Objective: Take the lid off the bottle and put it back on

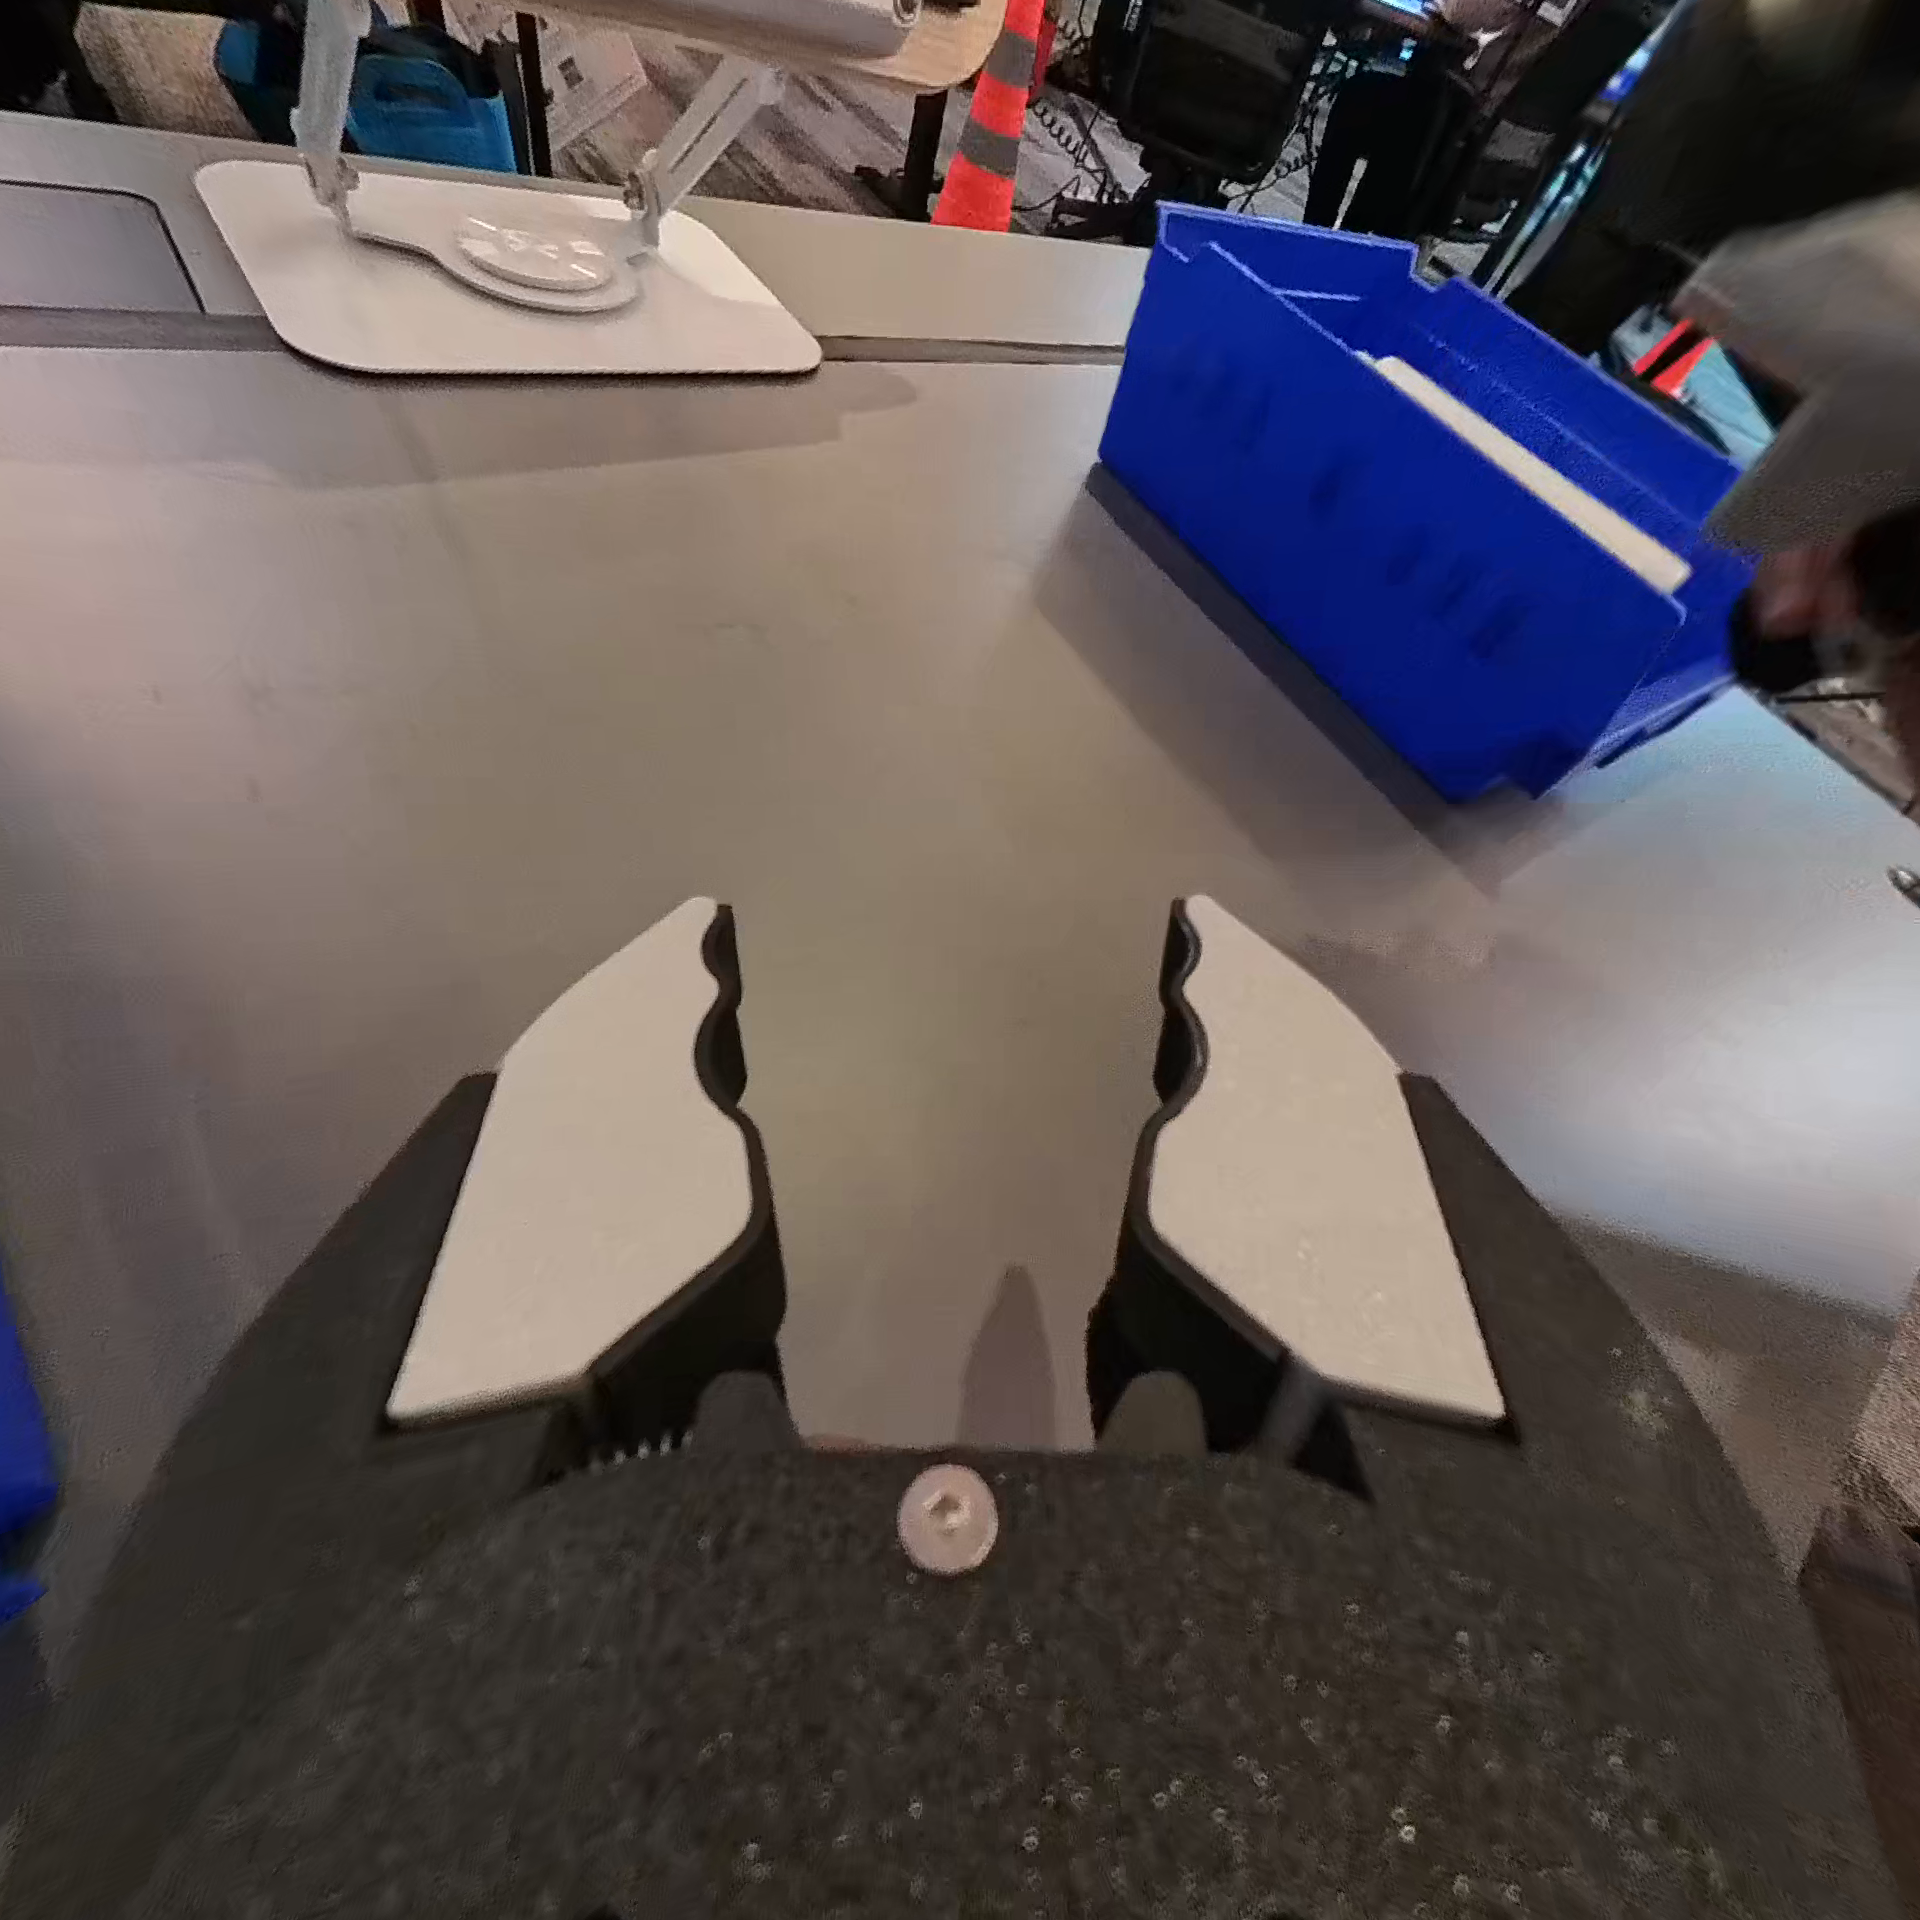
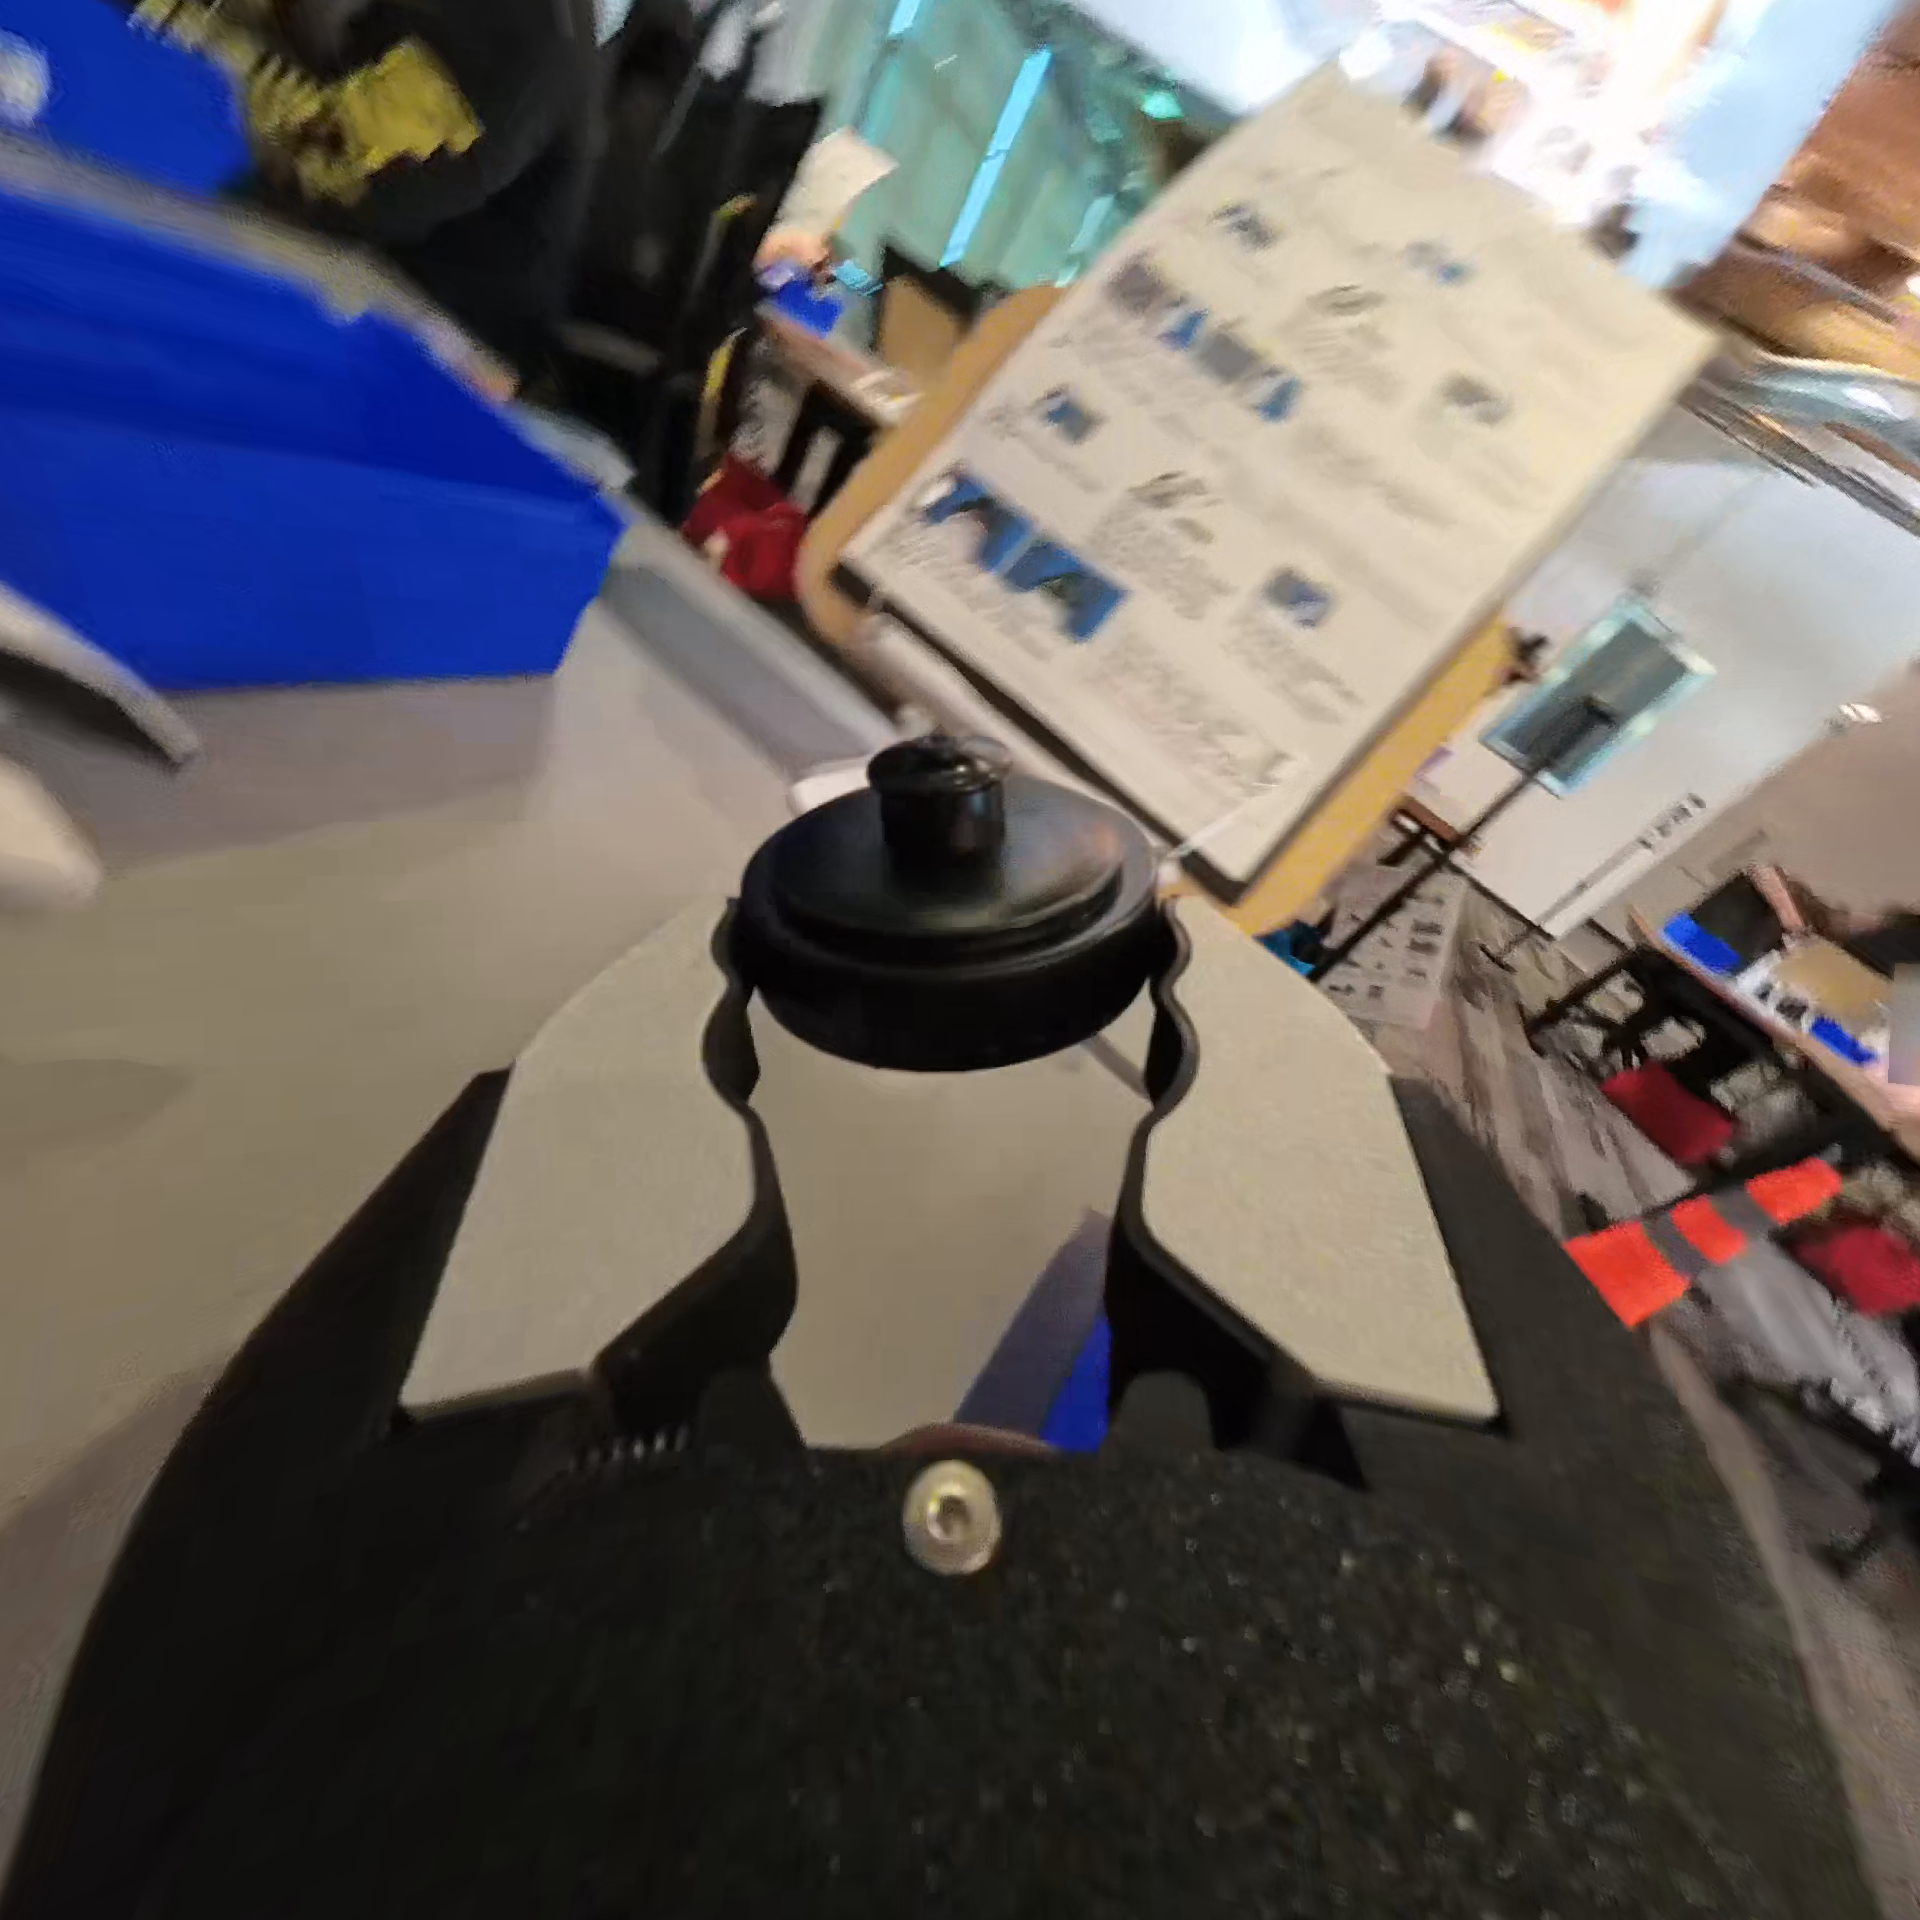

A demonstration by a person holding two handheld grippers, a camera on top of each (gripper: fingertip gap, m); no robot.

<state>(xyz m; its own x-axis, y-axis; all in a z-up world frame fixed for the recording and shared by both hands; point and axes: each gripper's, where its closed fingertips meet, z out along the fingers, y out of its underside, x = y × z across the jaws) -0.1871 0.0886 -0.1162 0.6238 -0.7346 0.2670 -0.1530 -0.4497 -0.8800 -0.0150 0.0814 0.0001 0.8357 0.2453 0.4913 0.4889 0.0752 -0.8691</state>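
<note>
The grey table (image 1: 727, 675) fills the left wrist view, with a blue bin (image 1: 1392, 540) at its right and a white stand (image 1: 499, 270) cut off at the top. The bottle is in neither view. The right view is motion-blurred and tilted; its poster (image 2: 1247, 468) is unreadable. The left gripper (image 1: 951, 914) hangs spread over bare table, holding nothing. The right gripper (image 2: 945, 935) clamps the black lid (image 2: 940, 914) at its tips, lifted above the table.
</note>
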